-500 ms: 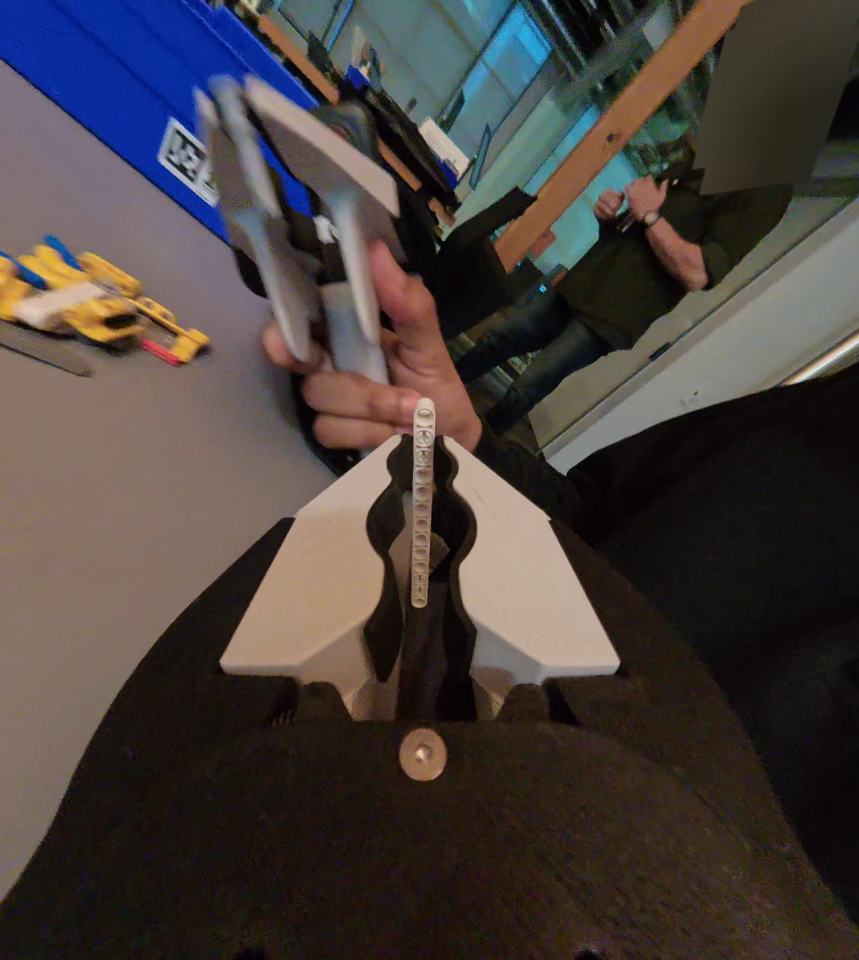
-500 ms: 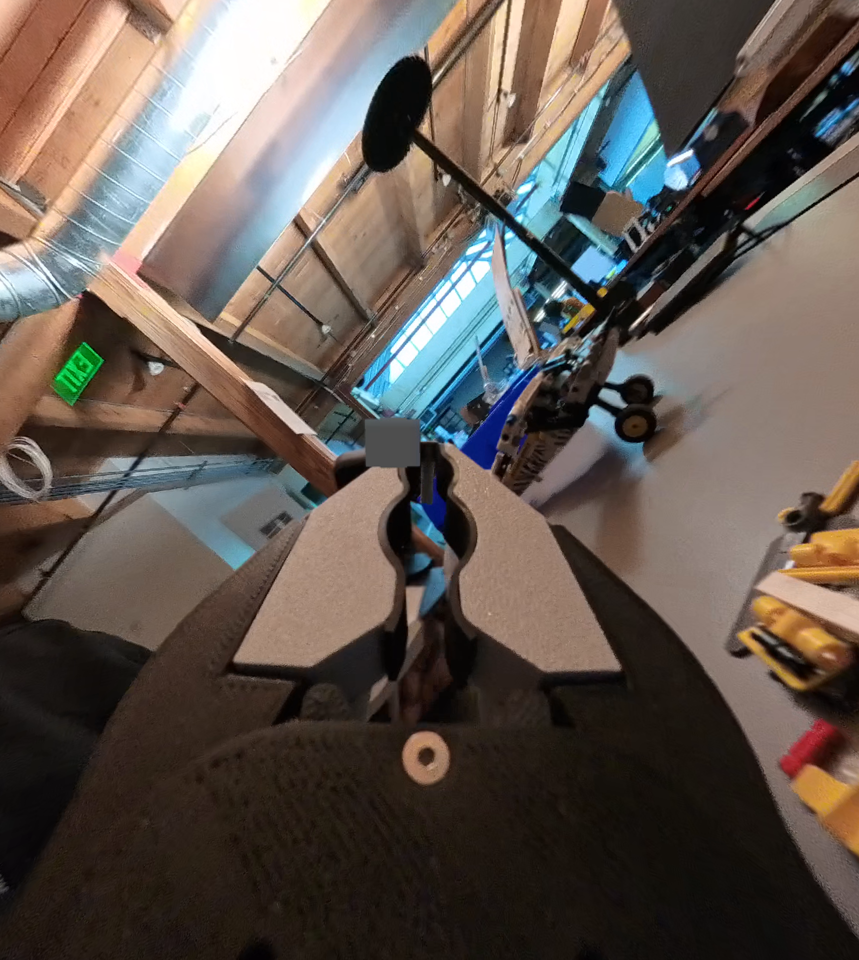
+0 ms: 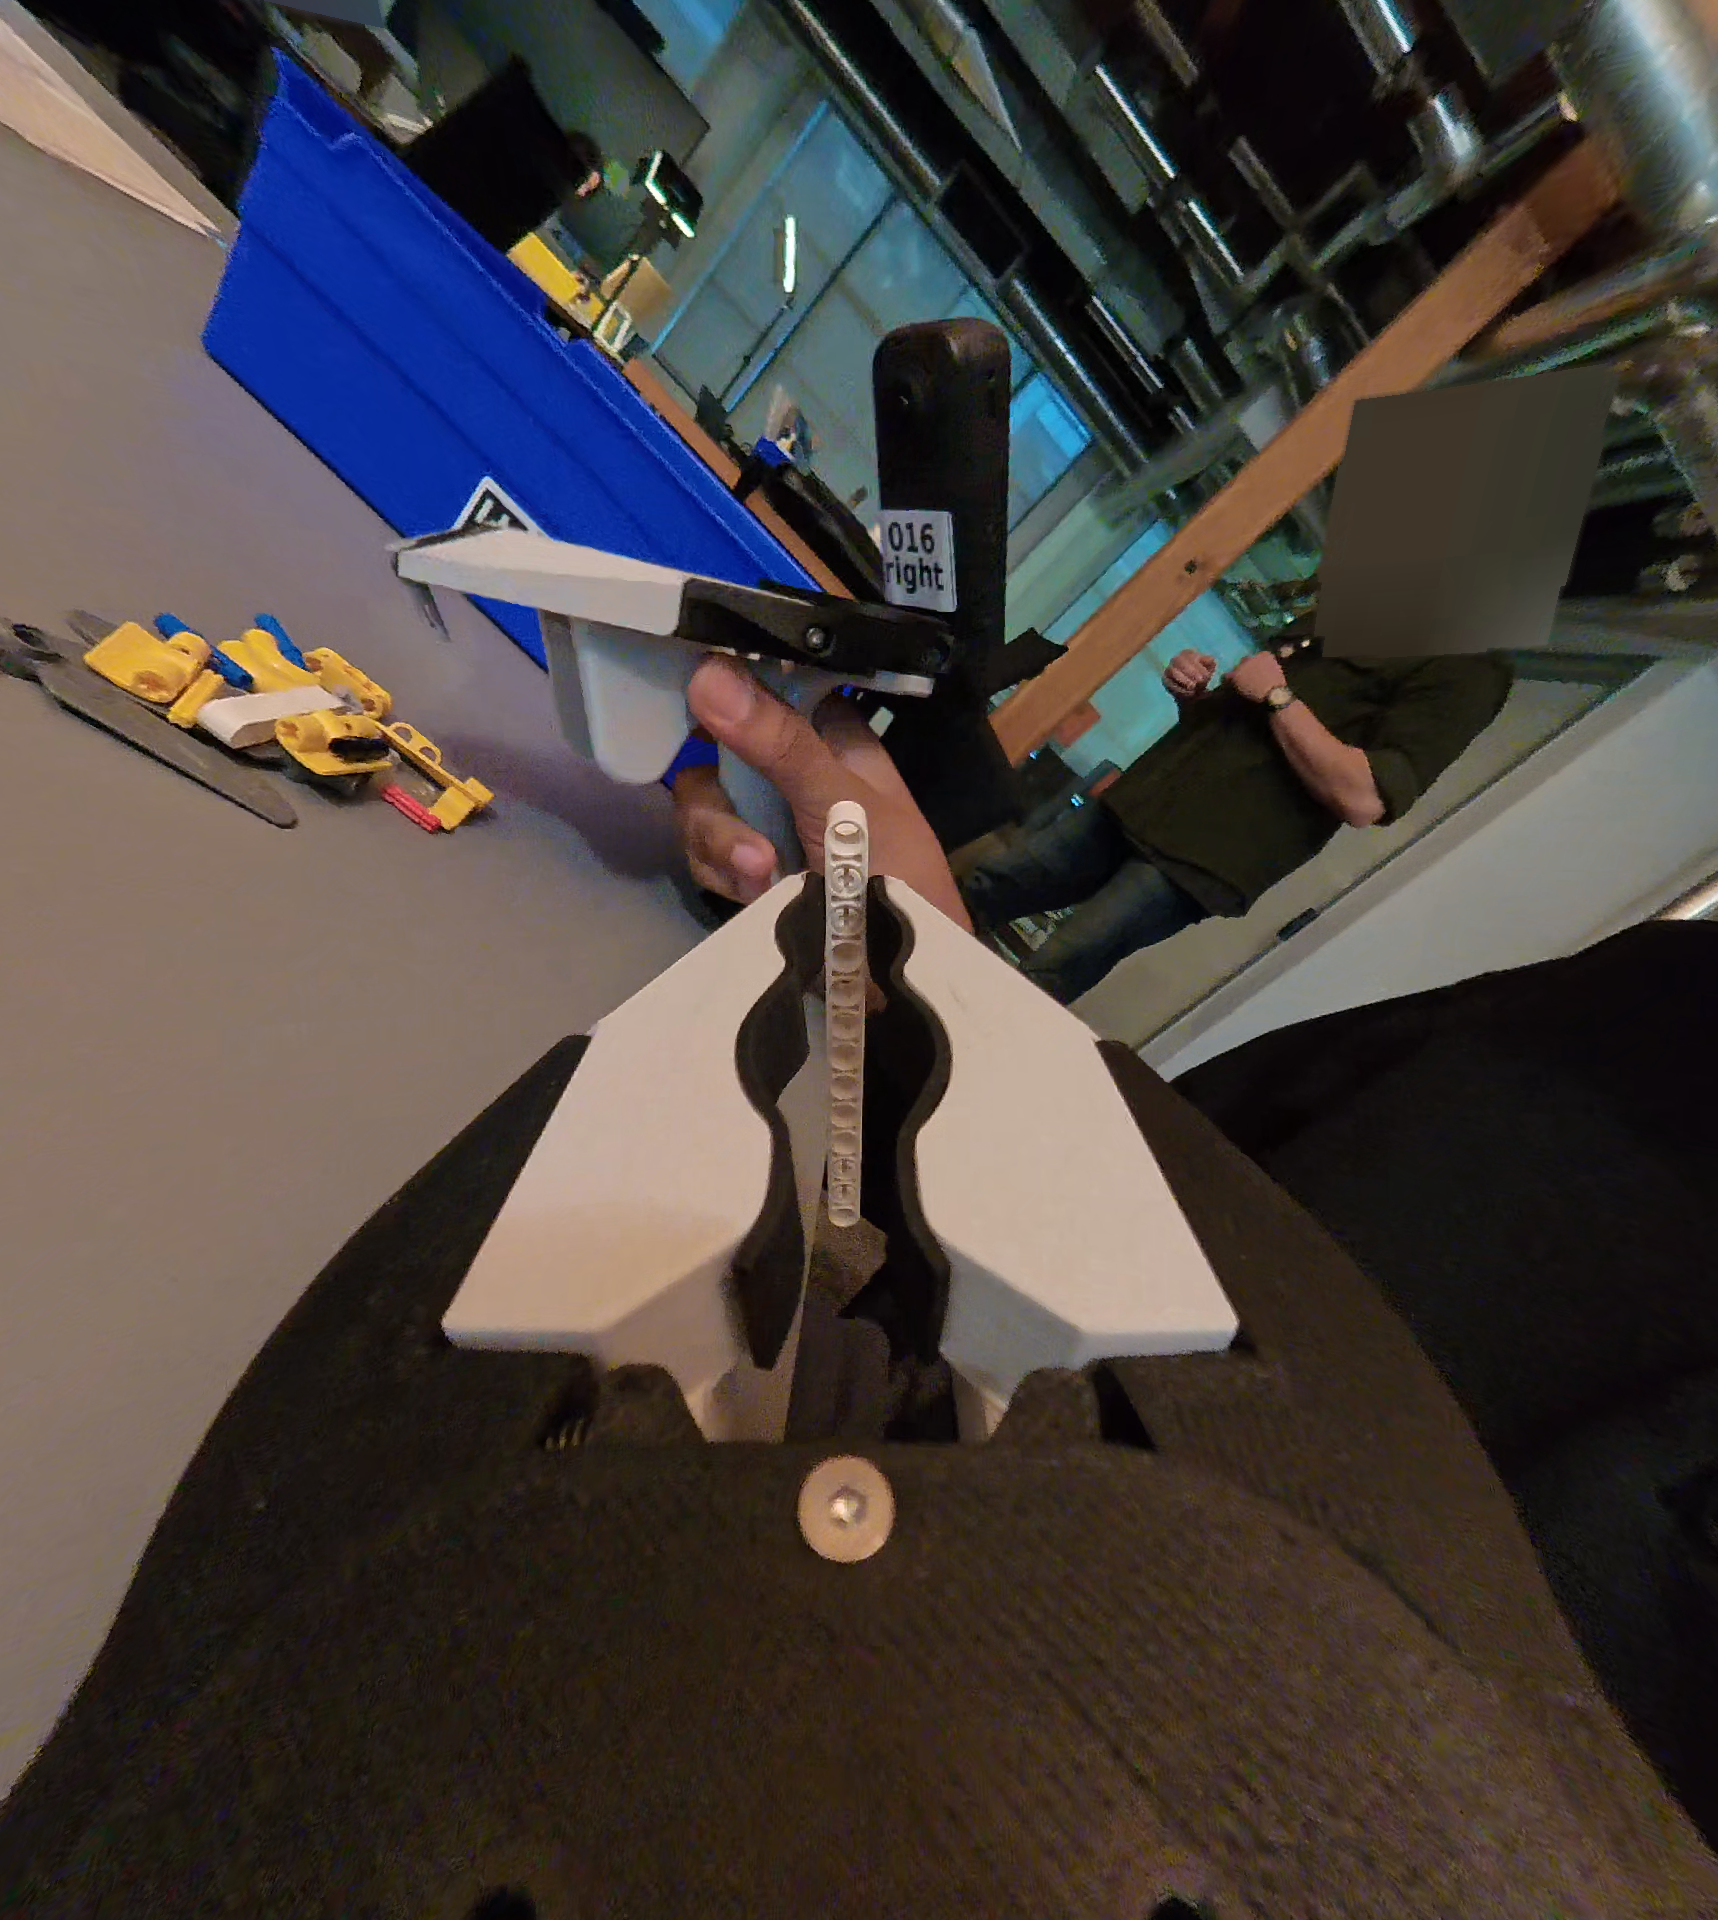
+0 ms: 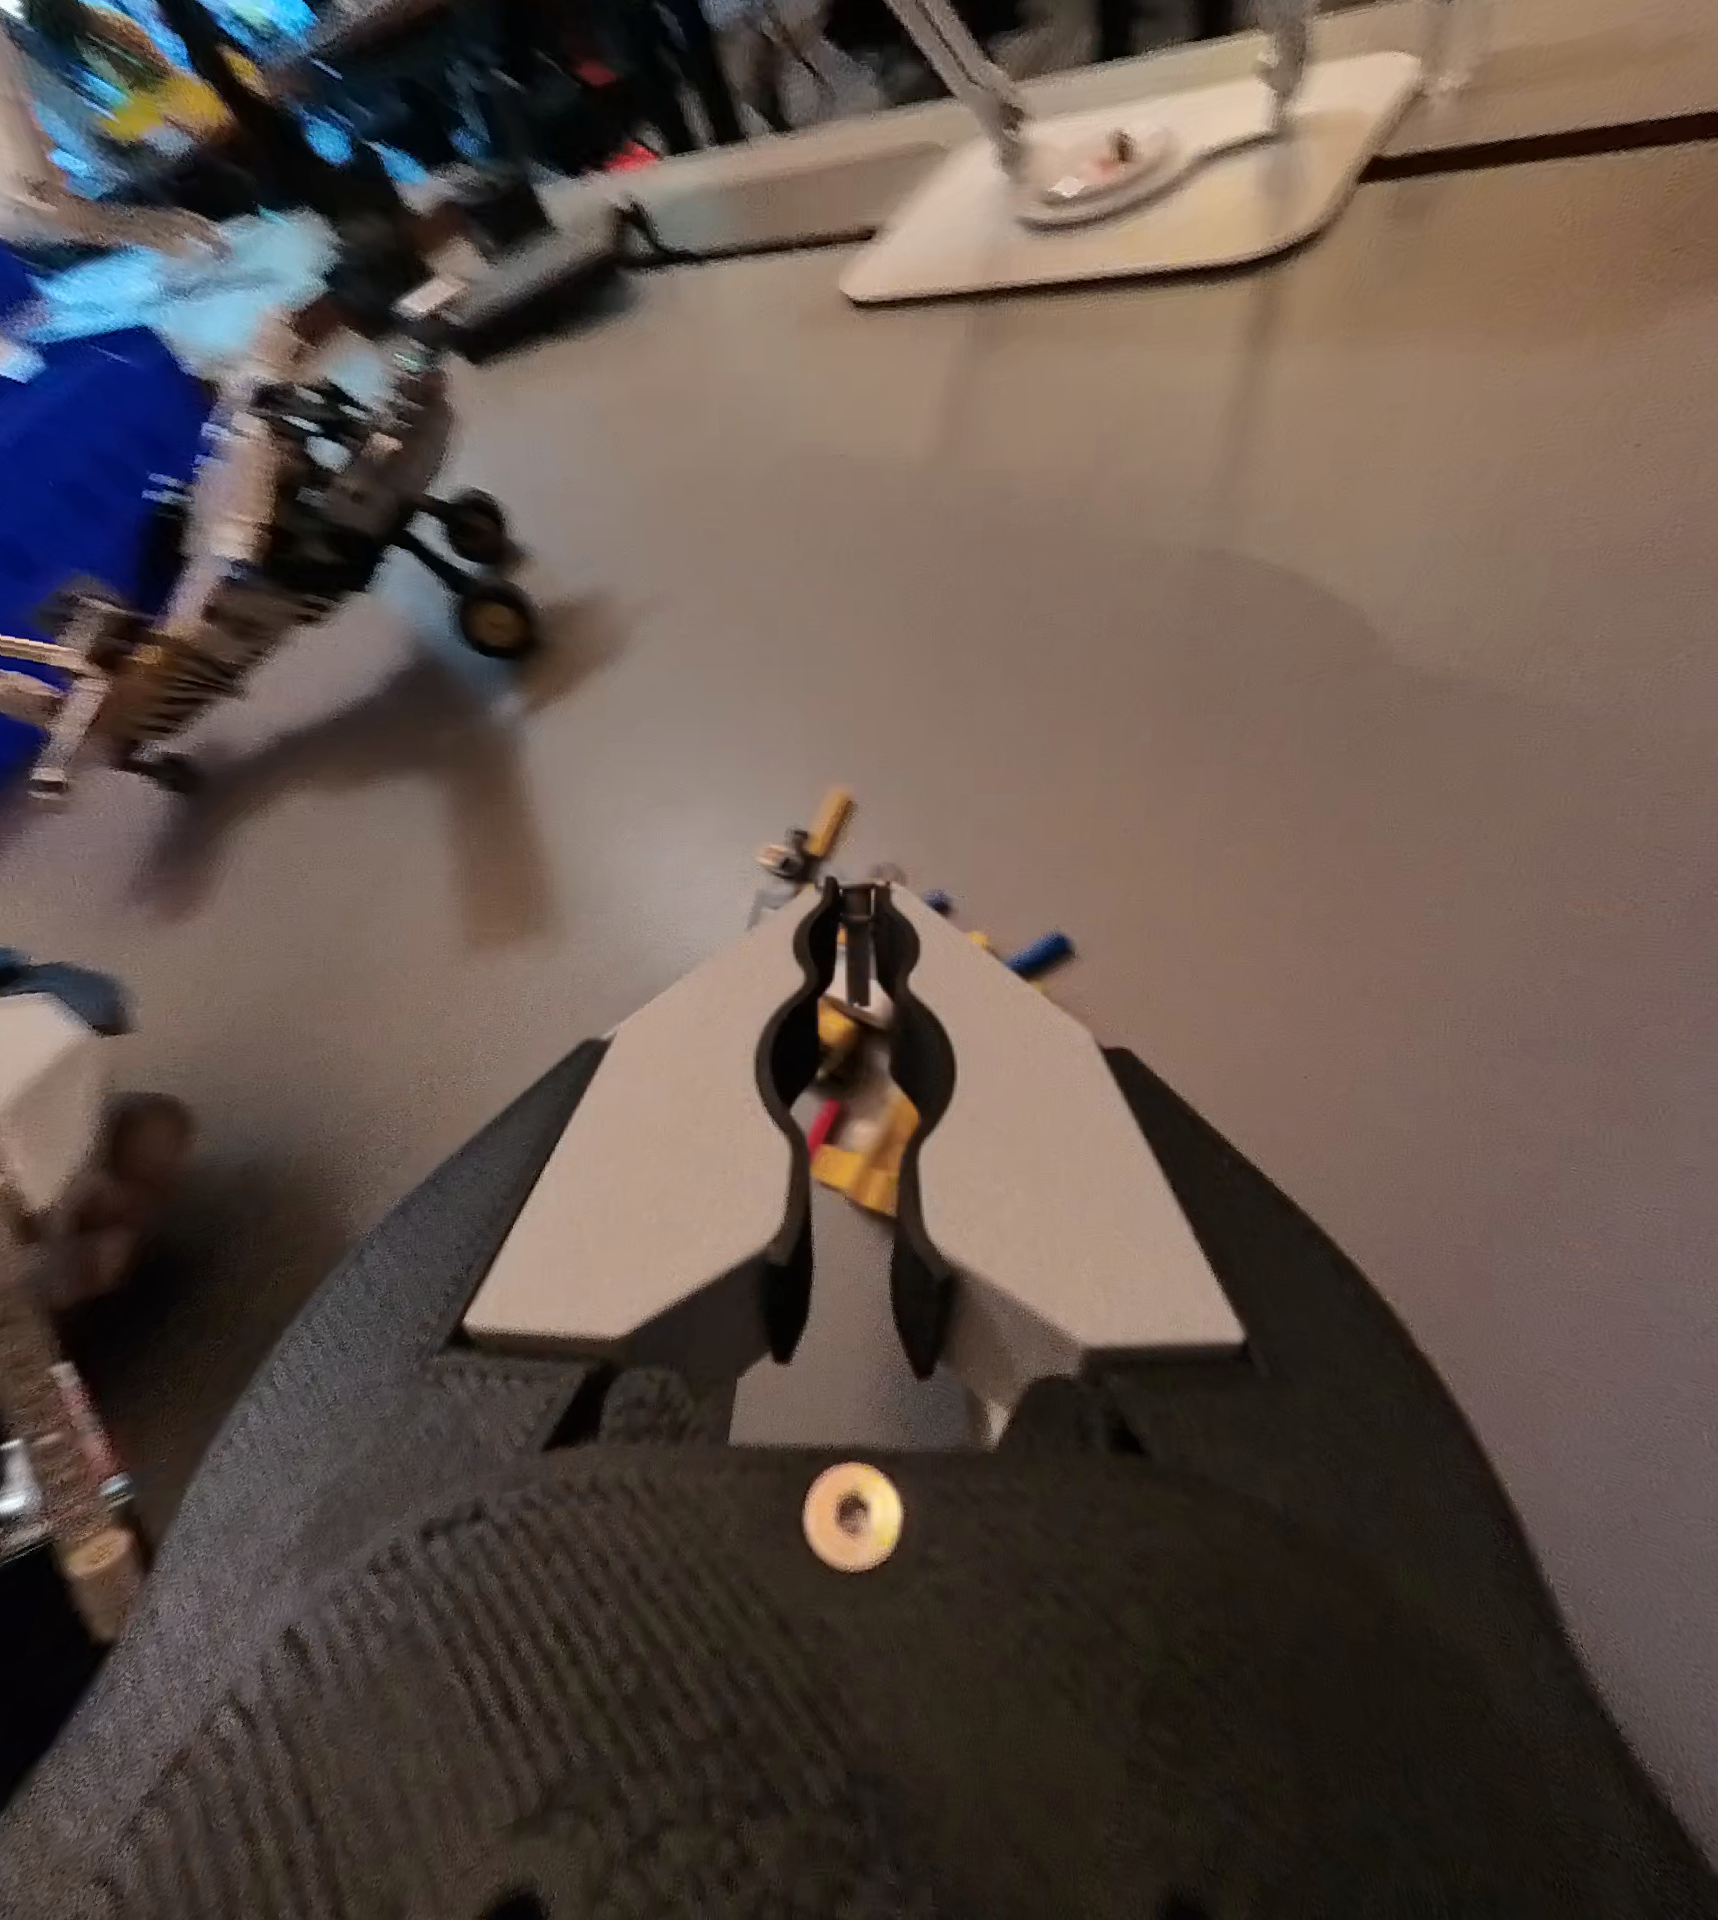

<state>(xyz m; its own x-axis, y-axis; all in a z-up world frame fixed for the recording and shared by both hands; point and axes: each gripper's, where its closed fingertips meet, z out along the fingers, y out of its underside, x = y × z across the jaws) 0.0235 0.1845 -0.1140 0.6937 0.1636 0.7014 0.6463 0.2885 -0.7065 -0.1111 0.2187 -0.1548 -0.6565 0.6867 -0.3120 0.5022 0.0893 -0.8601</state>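
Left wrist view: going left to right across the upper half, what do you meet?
Pile of yellow building-toy parts → blue bin → right gripper, seen side-on → black handle → person standing in a dark shirt → metal pipe.

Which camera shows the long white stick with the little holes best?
The left wrist view: the long white plastic beam with holes stands sharp and close, pinched by the left hand-held gripper. The right wrist view shows none of it, only blurry yellow and blue plastic building pieces.

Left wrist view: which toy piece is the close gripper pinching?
The long white beam with holes, clamped between the left gripper's pads. The yellow, blue and red pieces lie loose on the grey table.
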